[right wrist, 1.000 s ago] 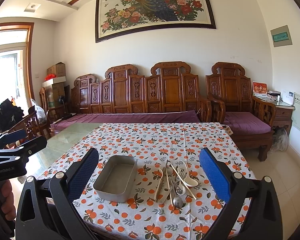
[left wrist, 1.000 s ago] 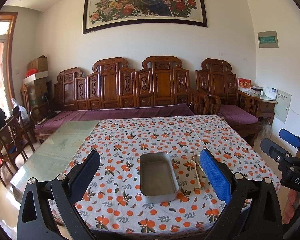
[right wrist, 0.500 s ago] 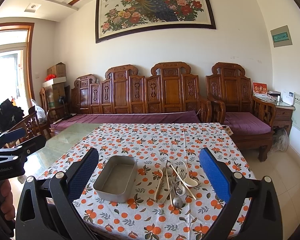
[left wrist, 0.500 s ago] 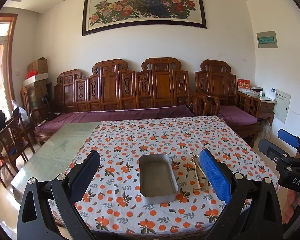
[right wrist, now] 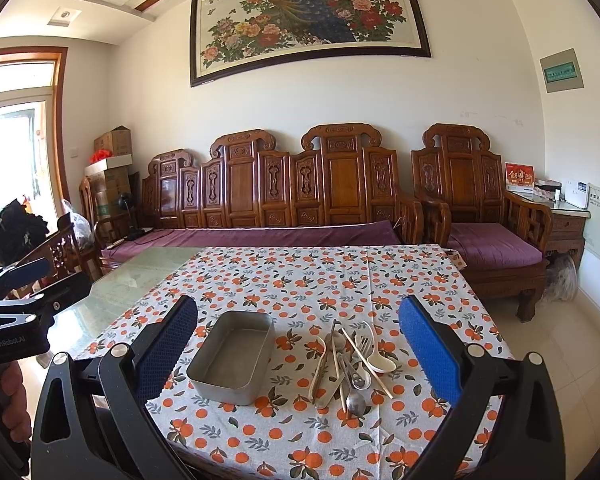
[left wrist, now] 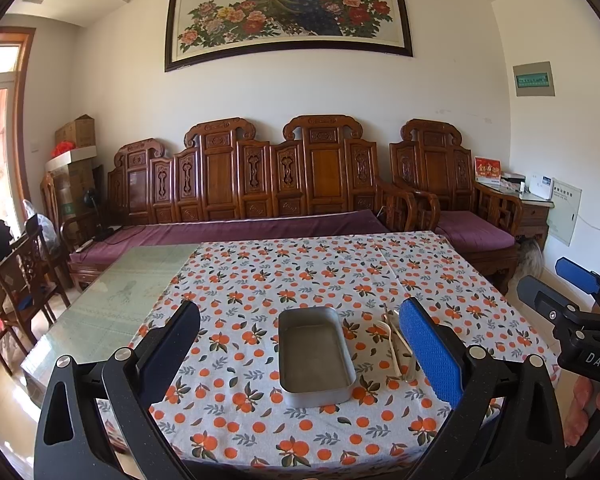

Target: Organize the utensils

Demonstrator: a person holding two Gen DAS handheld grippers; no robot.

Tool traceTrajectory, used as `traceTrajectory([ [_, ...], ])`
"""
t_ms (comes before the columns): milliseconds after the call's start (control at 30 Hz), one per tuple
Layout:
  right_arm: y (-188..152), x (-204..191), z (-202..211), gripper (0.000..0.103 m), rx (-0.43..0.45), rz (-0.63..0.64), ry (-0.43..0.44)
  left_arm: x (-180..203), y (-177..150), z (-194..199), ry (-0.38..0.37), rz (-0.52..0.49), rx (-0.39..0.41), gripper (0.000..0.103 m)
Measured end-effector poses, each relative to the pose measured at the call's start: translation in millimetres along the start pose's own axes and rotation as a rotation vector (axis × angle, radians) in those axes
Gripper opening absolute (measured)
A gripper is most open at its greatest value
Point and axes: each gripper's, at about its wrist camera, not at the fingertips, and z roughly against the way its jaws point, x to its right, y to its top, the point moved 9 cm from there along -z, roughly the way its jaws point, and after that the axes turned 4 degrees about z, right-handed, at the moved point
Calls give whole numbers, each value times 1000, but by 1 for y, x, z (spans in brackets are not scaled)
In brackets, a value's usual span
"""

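An empty rectangular metal tin [left wrist: 316, 354] lies on the orange-print tablecloth [left wrist: 300, 264] near the front edge. Just right of the tin is a loose pile of utensils [right wrist: 348, 360]: metal spoons, a fork, white plastic spoons and chopsticks. In the left wrist view the utensils [left wrist: 394, 340] are partly hidden behind my blue finger pad. My left gripper [left wrist: 300, 316] hovers open and empty in front of the tin. My right gripper [right wrist: 298, 314] is also open and empty, with the tin [right wrist: 232, 356] and the pile between its fingers in view.
The cloth covers the table's right part; bare green glass [right wrist: 140, 276] shows on the left. A carved wooden sofa [right wrist: 280, 200] with purple cushions stands behind the table, and an armchair [right wrist: 480, 220] to the right. A person's hand [left wrist: 592, 408] holds the right gripper's handle.
Almost nothing: both views stay nearly still, both grippers remain open, and the tin and utensils have not moved.
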Motion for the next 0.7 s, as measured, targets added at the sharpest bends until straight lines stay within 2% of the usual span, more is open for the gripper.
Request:
traceTrajectory([
  [700, -4, -3, 0, 101, -4, -3, 8, 2, -3, -1, -4, 3, -10, 97],
])
